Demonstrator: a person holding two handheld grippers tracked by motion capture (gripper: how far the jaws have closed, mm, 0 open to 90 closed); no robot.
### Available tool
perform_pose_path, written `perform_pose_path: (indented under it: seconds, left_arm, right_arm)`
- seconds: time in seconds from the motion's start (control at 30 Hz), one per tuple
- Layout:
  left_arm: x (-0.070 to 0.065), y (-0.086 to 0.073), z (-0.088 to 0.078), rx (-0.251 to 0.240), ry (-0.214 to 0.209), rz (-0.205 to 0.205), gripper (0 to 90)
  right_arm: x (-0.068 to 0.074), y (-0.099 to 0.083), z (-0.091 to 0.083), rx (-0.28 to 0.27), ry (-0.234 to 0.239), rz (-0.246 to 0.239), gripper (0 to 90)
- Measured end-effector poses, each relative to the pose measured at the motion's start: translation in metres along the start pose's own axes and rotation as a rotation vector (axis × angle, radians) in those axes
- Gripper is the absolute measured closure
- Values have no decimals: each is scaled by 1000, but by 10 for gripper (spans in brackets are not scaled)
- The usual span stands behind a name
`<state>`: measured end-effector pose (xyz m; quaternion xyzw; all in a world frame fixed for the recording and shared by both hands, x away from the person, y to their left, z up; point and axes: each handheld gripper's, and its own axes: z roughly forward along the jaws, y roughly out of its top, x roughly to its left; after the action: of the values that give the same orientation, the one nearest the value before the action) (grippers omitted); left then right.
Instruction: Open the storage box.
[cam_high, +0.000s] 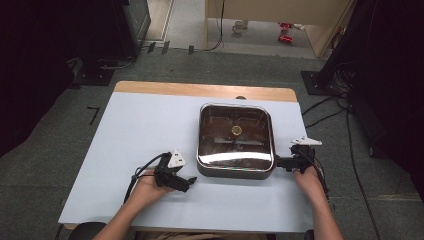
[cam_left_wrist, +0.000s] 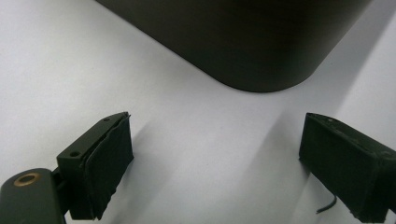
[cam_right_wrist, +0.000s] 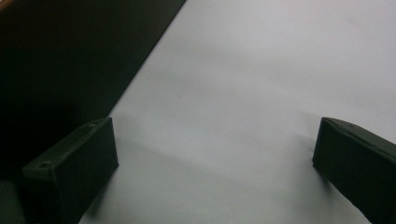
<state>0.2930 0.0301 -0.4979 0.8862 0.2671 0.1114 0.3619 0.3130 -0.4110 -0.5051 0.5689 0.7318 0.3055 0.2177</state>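
Note:
A square dark pan with a glass lid (cam_high: 235, 140) stands on the white table (cam_high: 140, 130), right of centre. My left gripper (cam_high: 188, 183) lies low on the table just off the pan's near left corner, jaws wide apart with only bare table between them. In the left gripper view the pan's rounded dark corner (cam_left_wrist: 261, 51) sits a little beyond the gripper (cam_left_wrist: 217, 163). My right gripper (cam_high: 278, 162) rests at the pan's right side, pointing at its wall. In the right gripper view the dark wall (cam_right_wrist: 70, 60) runs beside the left jaw, and the gripper (cam_right_wrist: 215, 163) is open and empty.
The table's wooden far edge (cam_high: 200, 90) shows behind the white sheet. Cables (cam_high: 330, 110) trail over the grey carpet to the right. Dark equipment stands (cam_high: 115, 35) flank the far corners. Bare table stretches to the left of the pan.

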Motion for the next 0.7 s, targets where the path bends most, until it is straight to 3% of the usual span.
perform_pose_path:
  seconds: [0.3, 0.37, 0.4, 0.6, 0.7]
  left_arm:
    - [0, 9, -4, 68, -6, -1, 176]
    - [2, 10, -7, 74, -7, -14, 268]
    - [7, 11, -9, 83, -38, -44, 304]
    - [20, 18, -14, 133, -95, -109, 307]
    - [21, 21, -17, 133, -89, -107, 313]
  right_arm:
    - [0, 0, 0, 0, 0, 0, 0]
    - [0, 0, 0, 0, 0, 0, 0]
    - [0, 0, 0, 0, 0, 0, 0]
    - [0, 0, 0, 0, 0, 0, 0]
    - [0, 0, 0, 0, 0, 0, 0]
